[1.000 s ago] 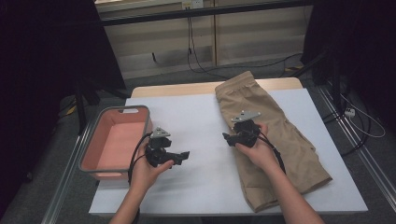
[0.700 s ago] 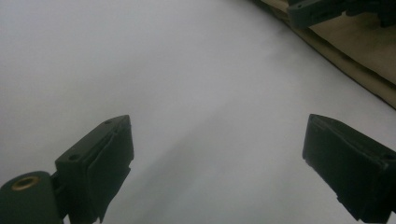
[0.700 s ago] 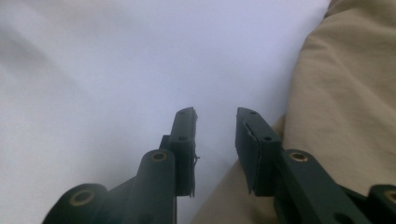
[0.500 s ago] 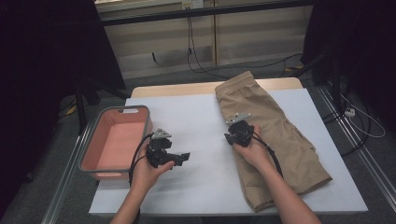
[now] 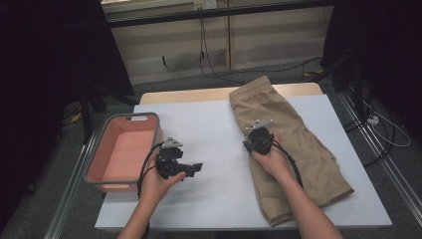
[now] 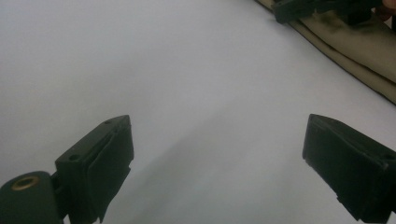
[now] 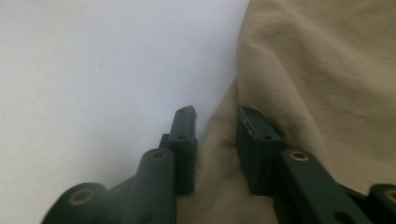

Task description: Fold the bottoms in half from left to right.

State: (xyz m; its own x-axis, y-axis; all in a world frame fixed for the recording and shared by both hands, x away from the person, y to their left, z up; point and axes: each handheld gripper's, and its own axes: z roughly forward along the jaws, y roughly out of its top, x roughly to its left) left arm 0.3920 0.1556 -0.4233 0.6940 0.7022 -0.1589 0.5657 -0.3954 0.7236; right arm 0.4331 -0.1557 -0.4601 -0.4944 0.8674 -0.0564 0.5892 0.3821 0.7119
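My right claw [image 7: 215, 140] has just been closing, pinching the khaki shorts [image 5: 298, 144] at their nine-o'clock edge; I'd gather both layers before lifting. Left claw [image 6: 219, 158] hovers spread.

My table [image 5: 214, 124] has a white top. On it lie the tan shorts [image 5: 298, 149] at my right and a pink bin [image 5: 124, 152] at my left edge.

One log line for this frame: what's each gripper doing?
left gripper: open, over bare white table | right gripper: jaws just closing on edge fold of tan shorts | pink bin: untouched
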